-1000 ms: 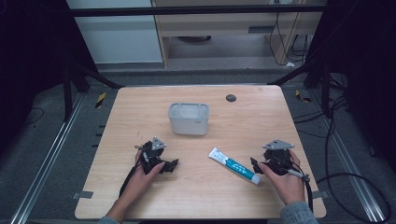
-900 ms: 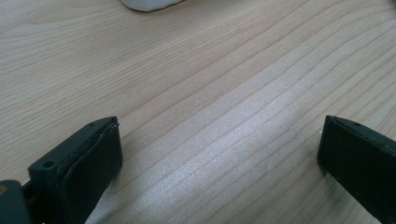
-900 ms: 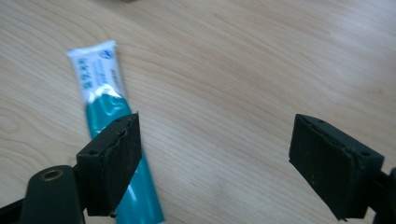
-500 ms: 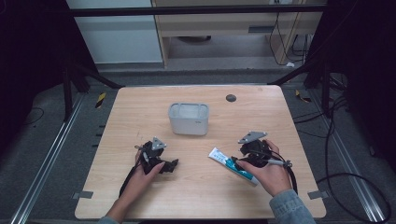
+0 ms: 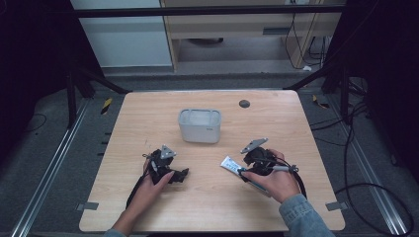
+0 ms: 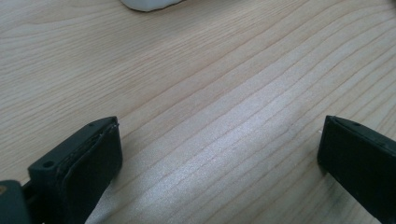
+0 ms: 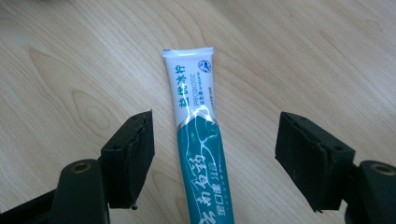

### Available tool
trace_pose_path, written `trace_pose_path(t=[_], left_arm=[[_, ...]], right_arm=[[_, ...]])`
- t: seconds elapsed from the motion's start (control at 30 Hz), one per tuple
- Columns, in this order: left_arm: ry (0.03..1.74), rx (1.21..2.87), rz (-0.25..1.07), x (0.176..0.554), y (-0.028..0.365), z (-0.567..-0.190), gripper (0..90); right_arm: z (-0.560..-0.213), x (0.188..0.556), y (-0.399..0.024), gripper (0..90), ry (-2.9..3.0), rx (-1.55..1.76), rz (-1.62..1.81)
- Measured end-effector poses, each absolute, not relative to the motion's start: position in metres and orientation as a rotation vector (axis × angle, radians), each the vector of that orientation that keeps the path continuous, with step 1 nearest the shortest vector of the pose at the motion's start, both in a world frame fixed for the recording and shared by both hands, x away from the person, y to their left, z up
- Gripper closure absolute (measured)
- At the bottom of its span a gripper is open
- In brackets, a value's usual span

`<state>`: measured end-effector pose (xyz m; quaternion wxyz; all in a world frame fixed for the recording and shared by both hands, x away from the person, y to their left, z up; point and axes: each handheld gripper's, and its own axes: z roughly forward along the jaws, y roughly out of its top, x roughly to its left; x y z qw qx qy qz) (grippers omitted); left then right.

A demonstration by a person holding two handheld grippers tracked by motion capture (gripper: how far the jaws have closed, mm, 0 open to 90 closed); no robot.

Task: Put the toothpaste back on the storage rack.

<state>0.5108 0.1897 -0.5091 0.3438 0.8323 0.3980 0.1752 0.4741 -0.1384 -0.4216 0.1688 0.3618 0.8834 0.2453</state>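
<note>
One wooden surface (image 5: 148,113) carries everything. On it stand one grey rectangular container (image 5: 199,125), one white-and-teal toothpaste tube (image 7: 201,140) and one small dark round disc (image 5: 244,103) near the far edge. Two grippers are there, the left gripper (image 5: 179,174) and the right gripper (image 5: 242,170), each held by one hand, two hands altogether.

Left tongs (image 5: 174,174) sit low at the near-left of the desk (image 5: 148,108), held in the left hand (image 5: 148,185) with the forearm coming in from the bottom edge; jaws spread wide in the left gripper view (image 6: 219,154), nothing between them. Right tongs (image 5: 245,168) are near-right, gripped by the right hand (image 5: 274,182) in a denim sleeve (image 5: 304,219), grey plate on top tilted, pointing left. Right jaws also wide apart (image 7: 215,154), not clamping.
</note>
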Motion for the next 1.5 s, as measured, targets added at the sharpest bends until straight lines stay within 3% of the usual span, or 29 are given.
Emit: trace_pose_path(t=[0.1, 0.37, 0.9, 1.5], left_arm=[[1.034, 2.162, 0.455, 0.511, 0.19, -0.509, 0.0], [1.034, 2.162, 0.455, 0.511, 0.19, -0.509, 0.0], [1.033, 2.162, 0.454, 0.511, 0.19, -0.509, 0.0], [1.033, 2.163, 0.454, 0.511, 0.19, -0.509, 0.0]], right_arm=[[-0.424, 0.475, -0.135, 28.4, 2.537, 1.03, 0.676], [-0.429, 0.48, -0.125, 45.9, 2.606, 1.008, 0.657], [-0.462, 0.505, -0.117, 44.4, 2.691, 1.093, 0.537], [-0.468, 0.514, -0.113, 46.7, 2.737, 1.111, 0.5]])
